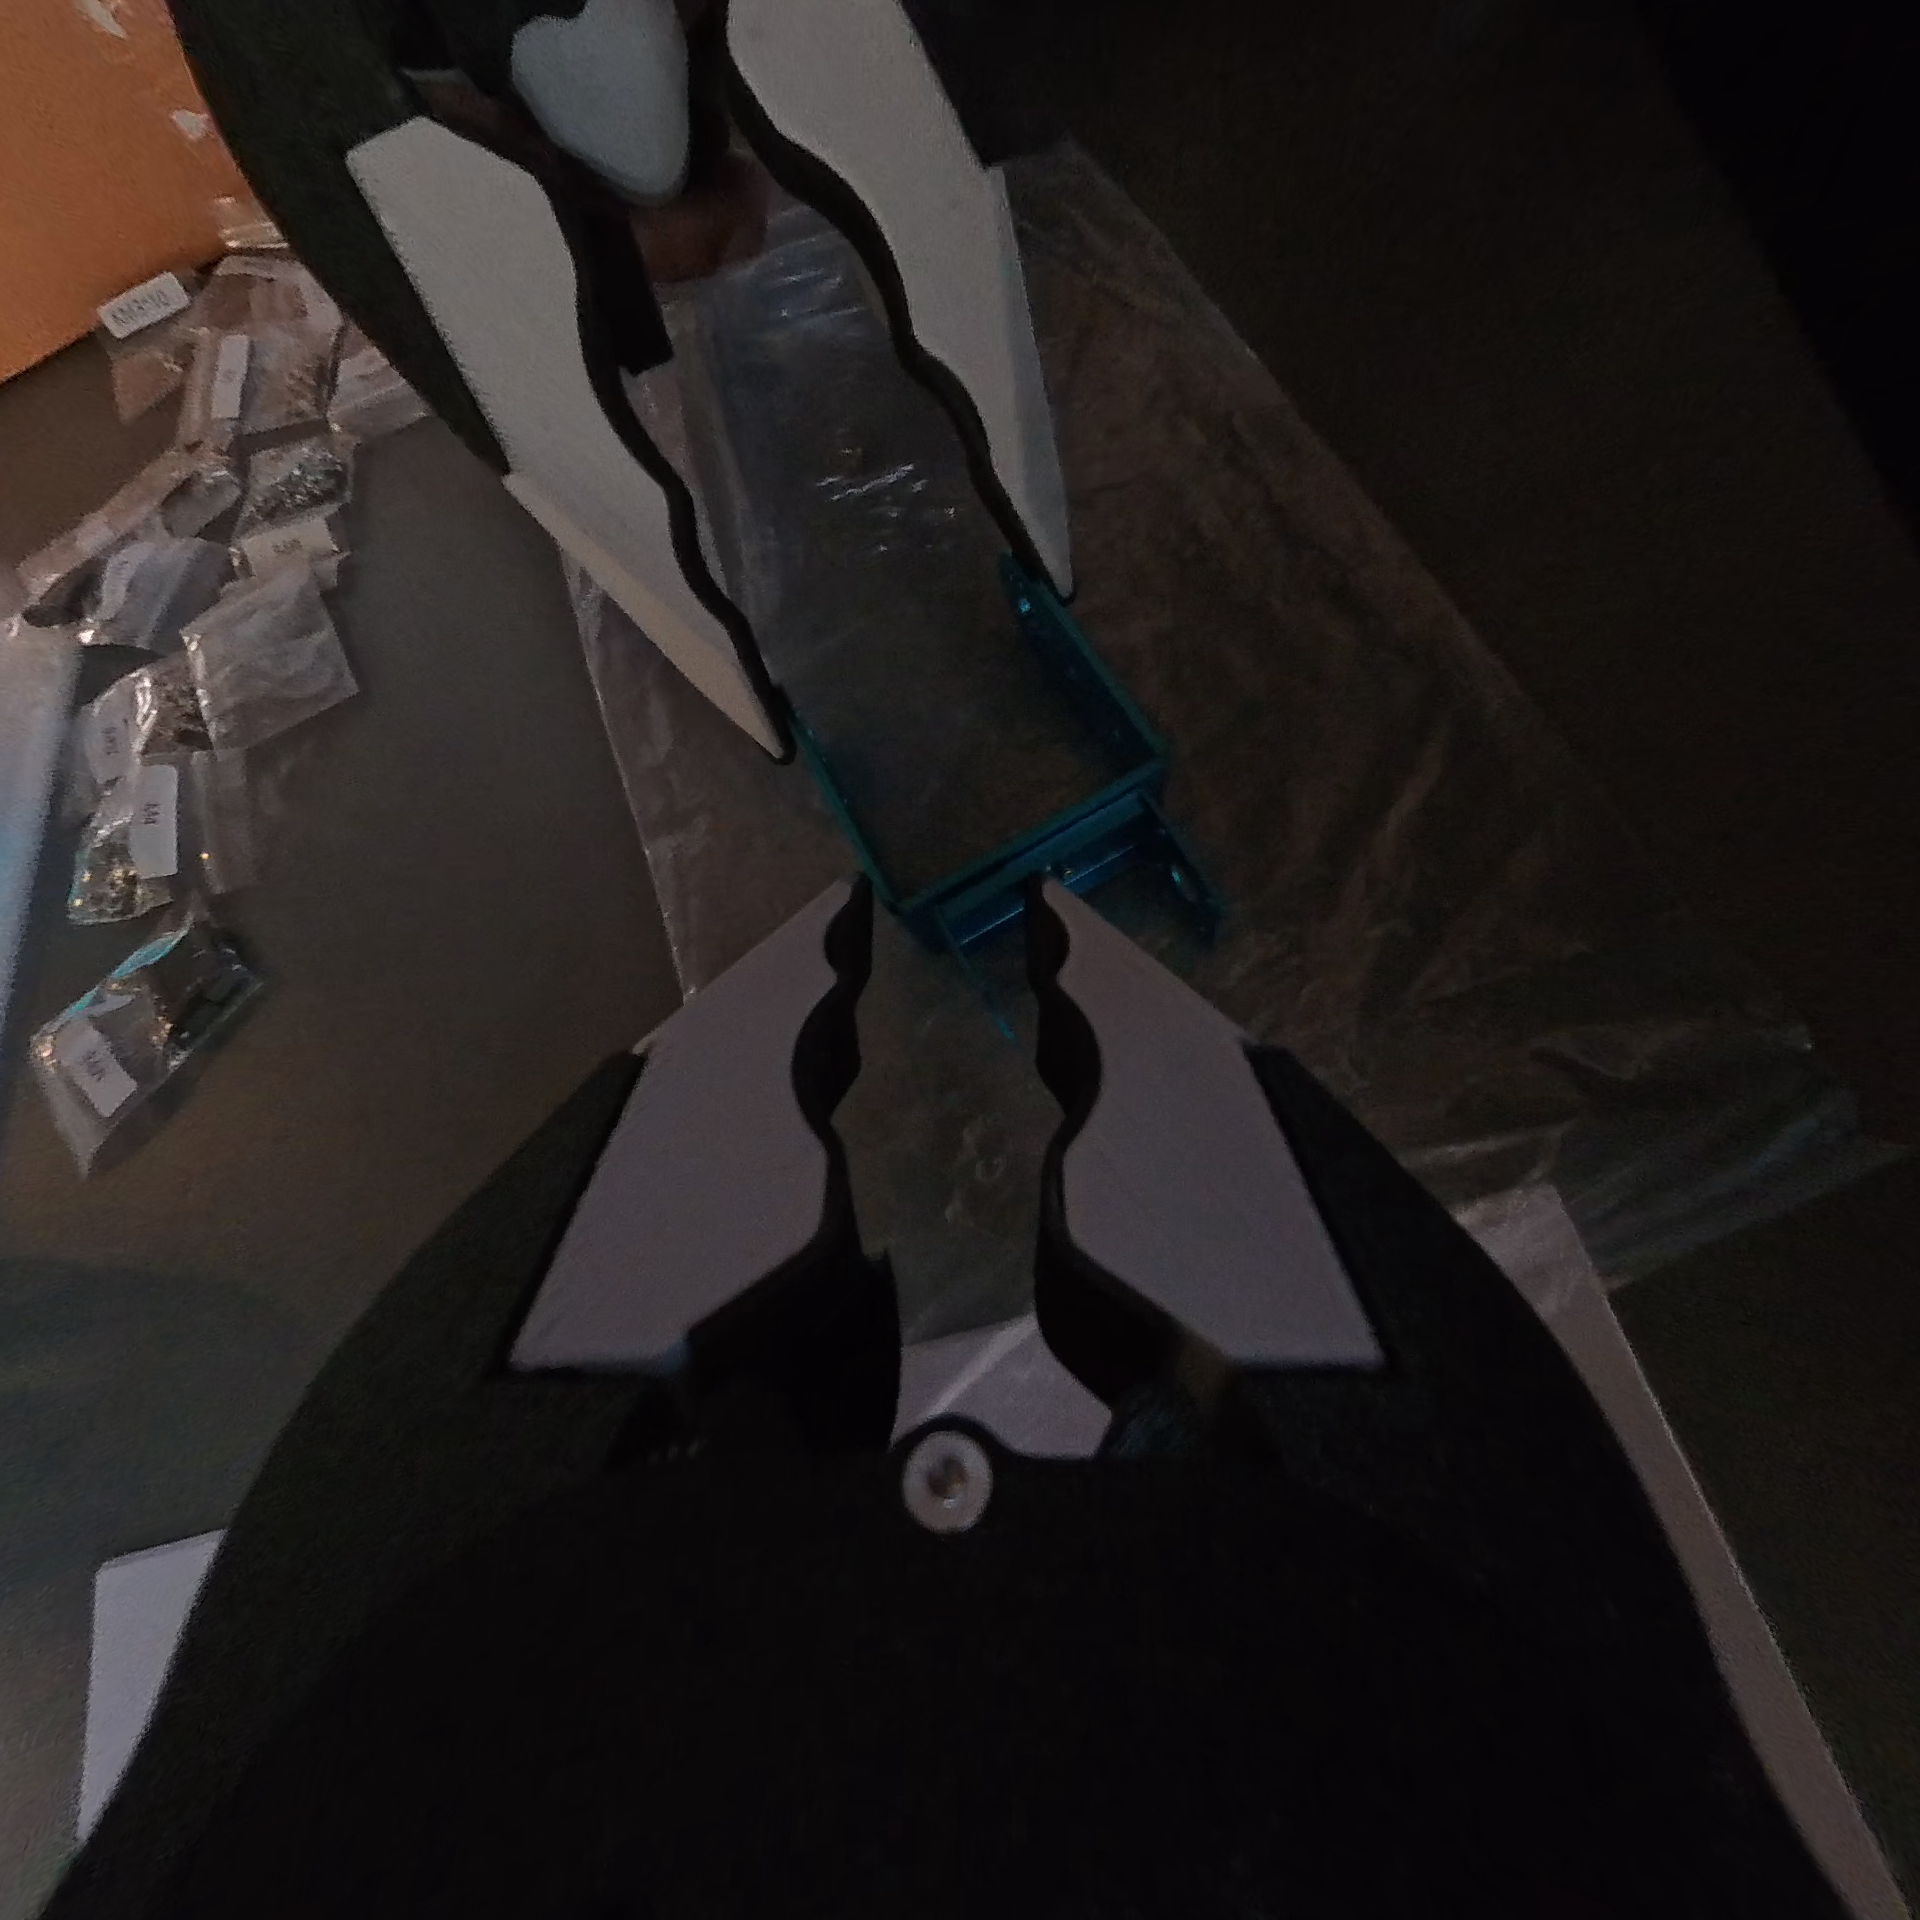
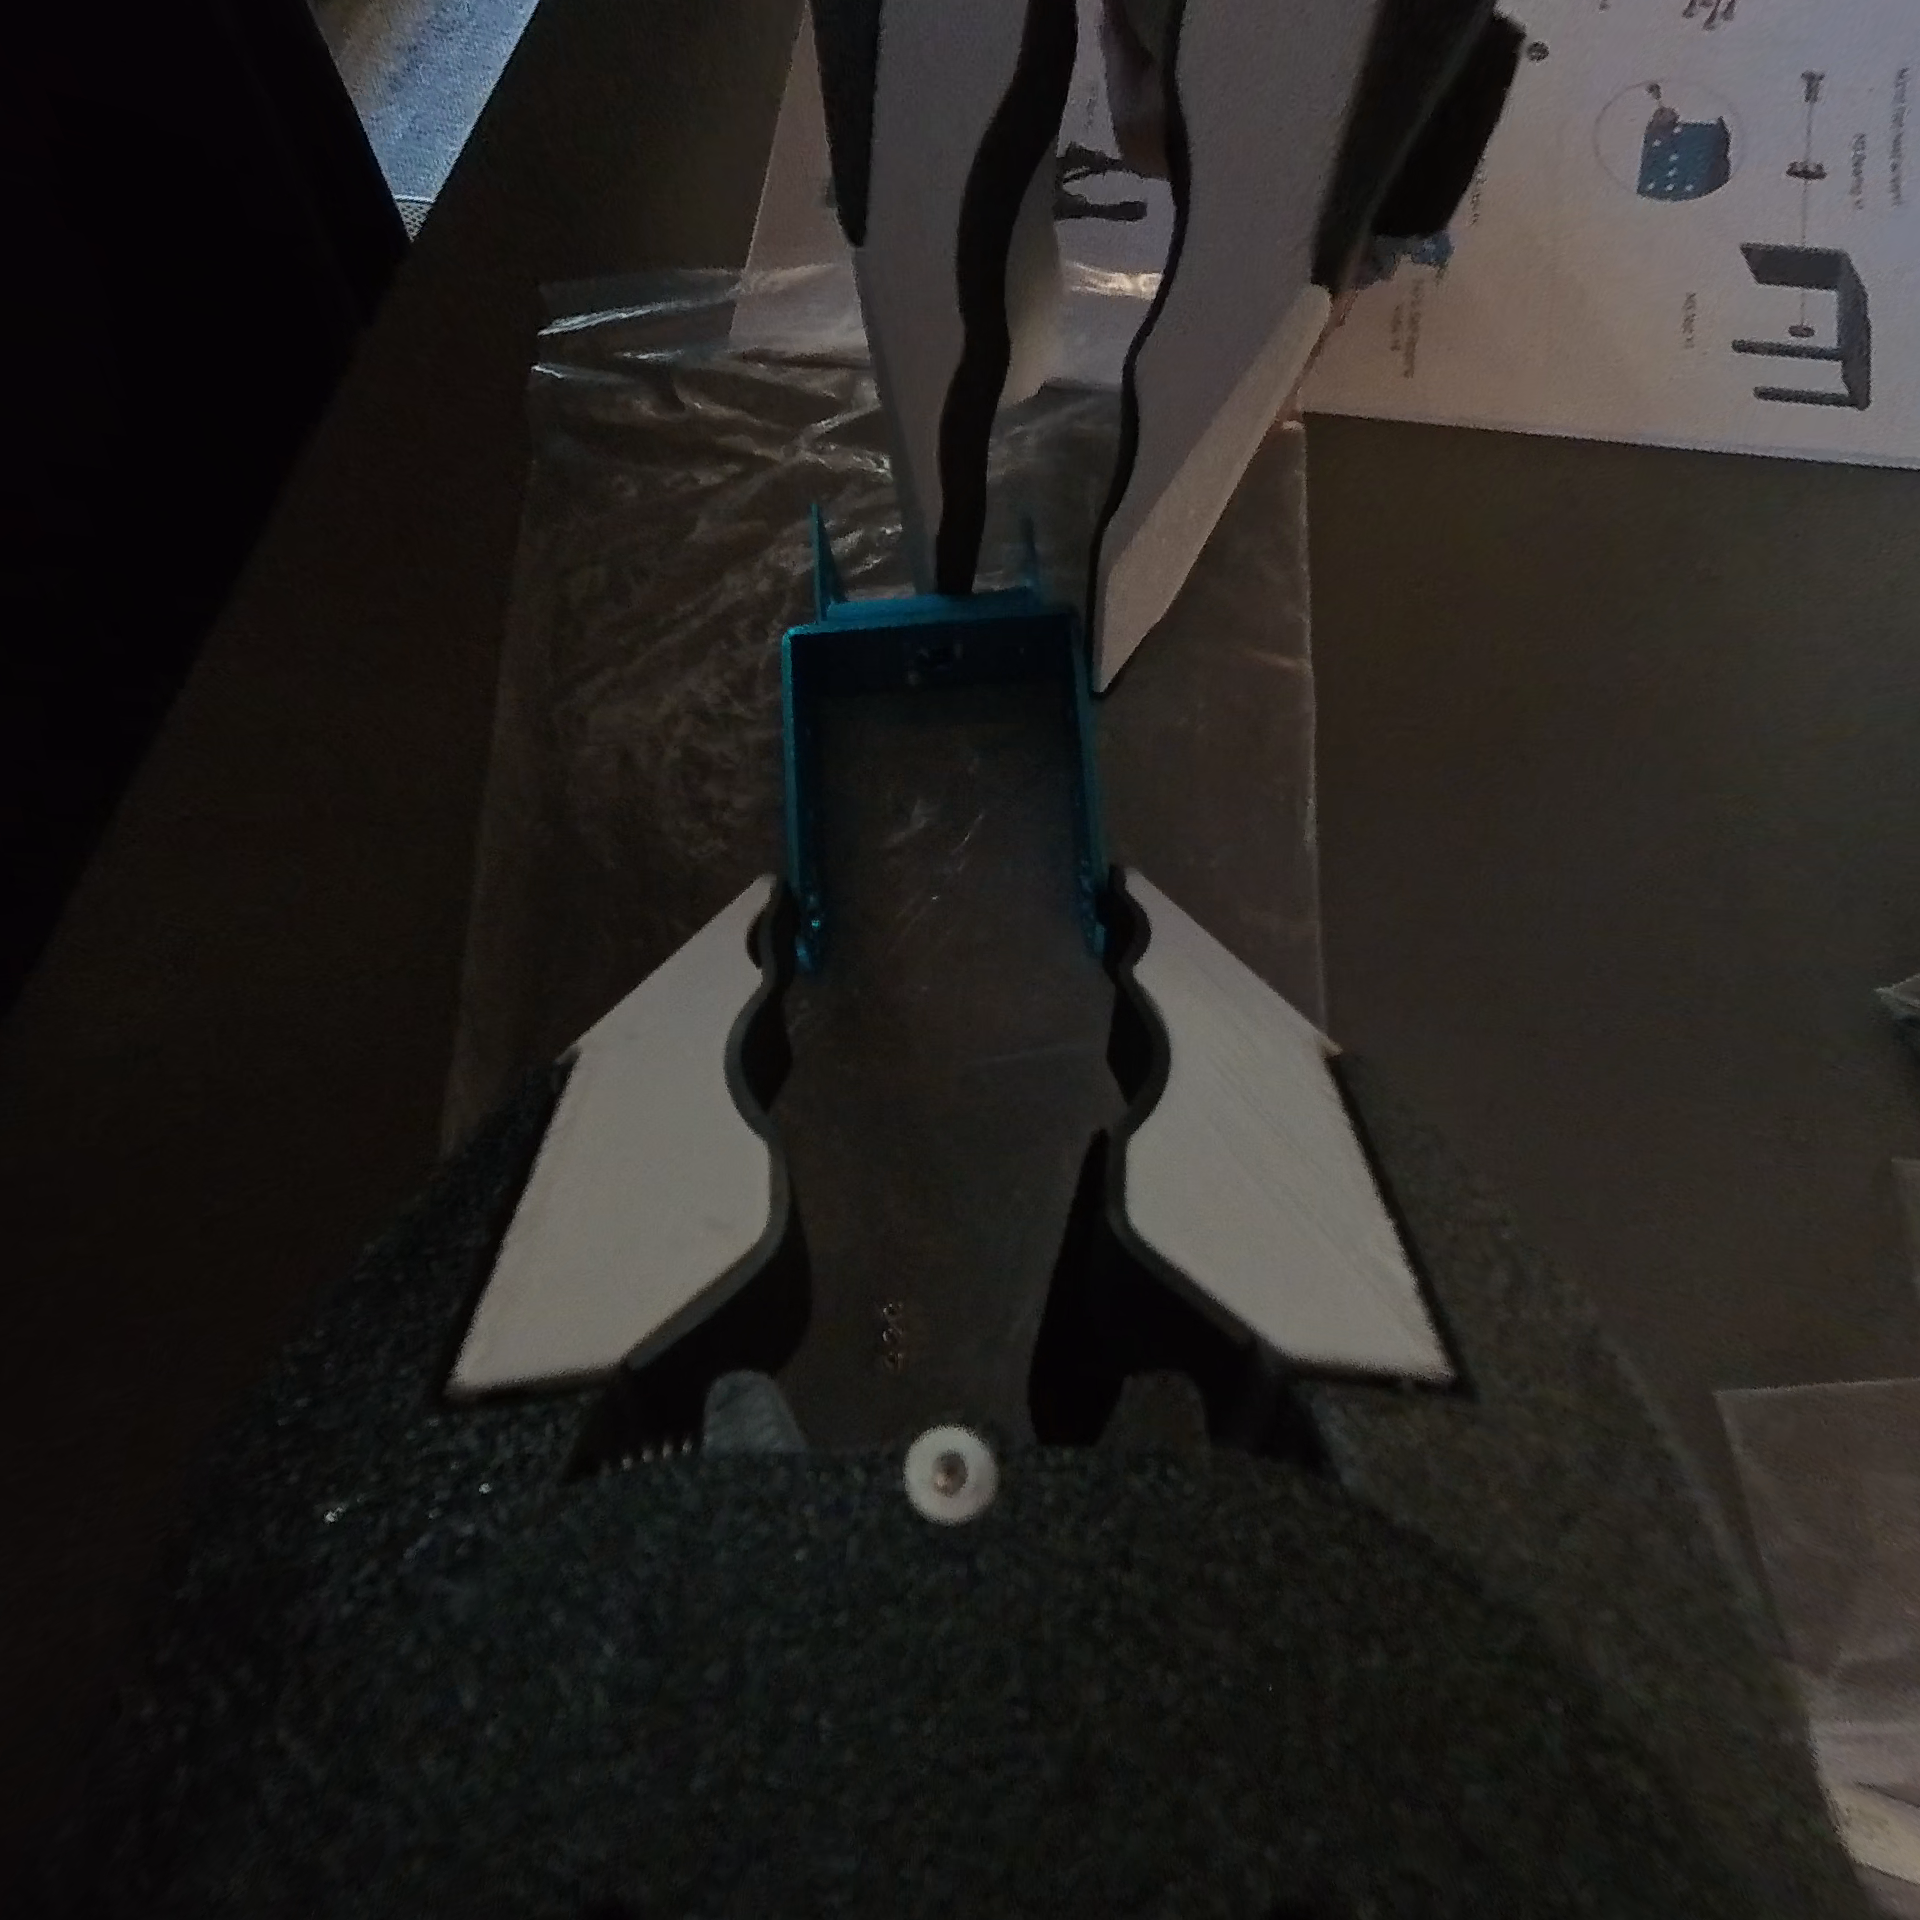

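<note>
Claw tips on your right claw (image 2: 951, 909) press from both sides against the open end of a teal metal U-shaped bracket (image 2: 940, 717), its fingers spread about as wide as the bracket and clamped on its side walls. Your left claw (image 1: 951, 894) sits partly open at the bracket's closed end, the fingertips (image 1: 1055, 904) just at a small teal flange there; whether they touch it is hard to tell. The bracket lies on a crinkled clear plastic bag (image 2: 665, 582) spread over the dark table (image 2: 1558, 831). Dim light hides the bracket's holes and screws. Small bags of hardware (image 1: 208, 582) lie at the left, and a printed instruction sheet (image 2: 1662, 208) lies far right.
</note>
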Demonstrator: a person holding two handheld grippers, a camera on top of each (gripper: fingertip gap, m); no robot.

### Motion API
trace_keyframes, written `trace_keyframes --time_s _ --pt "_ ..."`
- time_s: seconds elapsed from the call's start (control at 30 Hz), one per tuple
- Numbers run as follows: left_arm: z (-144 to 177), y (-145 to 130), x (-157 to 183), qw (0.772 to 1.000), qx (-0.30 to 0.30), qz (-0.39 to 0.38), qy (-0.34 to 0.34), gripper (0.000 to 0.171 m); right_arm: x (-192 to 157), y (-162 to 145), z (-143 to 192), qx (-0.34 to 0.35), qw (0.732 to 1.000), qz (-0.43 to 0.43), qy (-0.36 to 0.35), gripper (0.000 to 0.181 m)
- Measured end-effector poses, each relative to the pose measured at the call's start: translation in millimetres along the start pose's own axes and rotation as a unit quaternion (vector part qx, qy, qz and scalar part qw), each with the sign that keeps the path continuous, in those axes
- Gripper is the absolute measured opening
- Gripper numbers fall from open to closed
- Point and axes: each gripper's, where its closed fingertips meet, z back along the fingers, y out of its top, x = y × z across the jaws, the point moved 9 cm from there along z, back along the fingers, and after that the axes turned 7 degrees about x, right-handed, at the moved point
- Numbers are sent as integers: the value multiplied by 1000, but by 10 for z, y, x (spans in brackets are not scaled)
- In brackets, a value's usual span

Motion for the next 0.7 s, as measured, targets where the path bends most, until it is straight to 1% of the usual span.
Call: trace_keyframes --time_s 0.3,0.37,0.4,0.43,0.47,0.5,0.53,0.6,0.7 --pt "-2 9 36 1000 -2 6 8 27 3 22 -5 -7 1000 2 14 61" --pt "-5 9 34 1000 -3 7 9 28 -9 34 79 -5 1000 -16 19 74" --pt "-6 10 33 1000 -3 8 10 28 -13 43 178 -2 1000 -24 12 73" --pt "-6 11 33 1000 -3 8 10 28 -5 41 309 4 1000 -29 -4 67" --pt "-6 10 34 1000 -3 7 11 28 -5 17 457 2 999 -34 -14 55" --pt "-6 10 34 1000 -3 6 11 28 -11 -33 603 -8 999 -39 -18 37" --pt "-7 10 33 1000 -3 7 10 28 -16 -96 725 -23 998 -47 -19 26" --pt "-7 9 29 1000 -3 9 9 28 -20 -213 860 -64 996 -57 -27 19" --pt "-8 8 29 1000 -3 8 10 28 -92 -300 813 -128 991 -40 -14 19"
